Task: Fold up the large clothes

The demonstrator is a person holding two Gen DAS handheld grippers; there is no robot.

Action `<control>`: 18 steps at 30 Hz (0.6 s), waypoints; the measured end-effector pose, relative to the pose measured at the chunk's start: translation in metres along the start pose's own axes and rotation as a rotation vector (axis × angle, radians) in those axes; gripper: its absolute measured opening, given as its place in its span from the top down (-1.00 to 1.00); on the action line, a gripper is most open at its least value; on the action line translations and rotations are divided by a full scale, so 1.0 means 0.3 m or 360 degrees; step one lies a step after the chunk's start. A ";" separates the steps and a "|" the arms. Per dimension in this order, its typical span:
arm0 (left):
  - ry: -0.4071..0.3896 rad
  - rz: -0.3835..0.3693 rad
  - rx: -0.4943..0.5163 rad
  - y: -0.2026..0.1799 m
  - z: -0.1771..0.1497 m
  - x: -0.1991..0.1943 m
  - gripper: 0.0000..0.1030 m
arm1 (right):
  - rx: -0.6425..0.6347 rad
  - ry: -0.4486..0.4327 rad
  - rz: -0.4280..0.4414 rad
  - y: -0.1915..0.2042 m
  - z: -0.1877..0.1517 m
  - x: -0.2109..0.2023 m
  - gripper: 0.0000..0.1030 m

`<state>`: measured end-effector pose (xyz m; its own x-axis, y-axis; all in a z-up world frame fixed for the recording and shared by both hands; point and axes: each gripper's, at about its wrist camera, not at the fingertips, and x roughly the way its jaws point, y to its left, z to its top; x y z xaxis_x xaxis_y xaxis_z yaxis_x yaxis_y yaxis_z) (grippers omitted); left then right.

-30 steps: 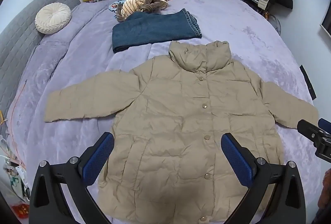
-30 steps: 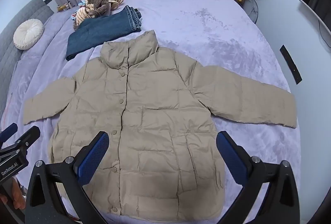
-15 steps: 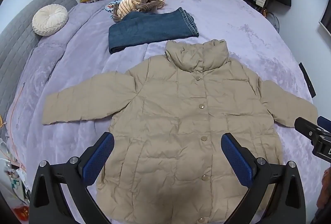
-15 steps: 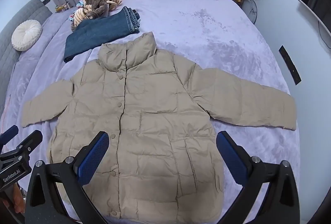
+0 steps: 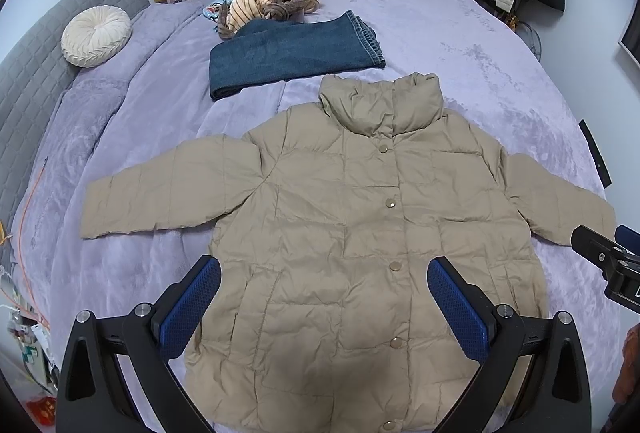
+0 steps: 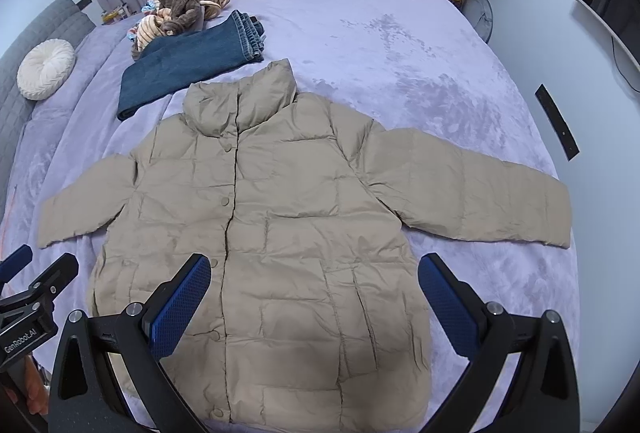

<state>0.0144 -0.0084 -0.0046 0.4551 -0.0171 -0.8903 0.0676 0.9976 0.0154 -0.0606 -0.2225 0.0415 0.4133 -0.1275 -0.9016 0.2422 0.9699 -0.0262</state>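
Only right view [image 6: 472,193] shows whole sleeve

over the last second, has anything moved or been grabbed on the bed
Nothing was grabbed or let go. Both cameras crept slightly, so the beige jacket sits a touch differently in view, but it lies flat, buttoned, sleeves spread, as before. The left gripper and right gripper stay open above its hem, empty. The folded jeans and round cushion have not moved.

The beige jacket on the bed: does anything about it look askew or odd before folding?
Nothing stands out. The beige jacket lies flat on the bed, front up, snapped shut, both sleeves spread sideways. Only ordinary wrinkles show. Both grippers' jaws are open above its hem.
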 end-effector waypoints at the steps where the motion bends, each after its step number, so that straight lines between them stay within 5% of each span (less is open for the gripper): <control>1: 0.0001 0.0000 -0.0001 0.000 -0.002 0.003 -1.00 | 0.0001 -0.0001 -0.0001 0.003 0.001 -0.002 -1.00; 18: 0.0003 0.0004 -0.0002 -0.003 -0.003 0.007 -1.00 | 0.0002 0.0003 -0.0005 -0.005 -0.001 0.001 -1.00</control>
<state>0.0146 -0.0091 -0.0069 0.4538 -0.0146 -0.8910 0.0654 0.9977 0.0170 -0.0610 -0.2240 0.0412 0.4108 -0.1300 -0.9024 0.2445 0.9692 -0.0283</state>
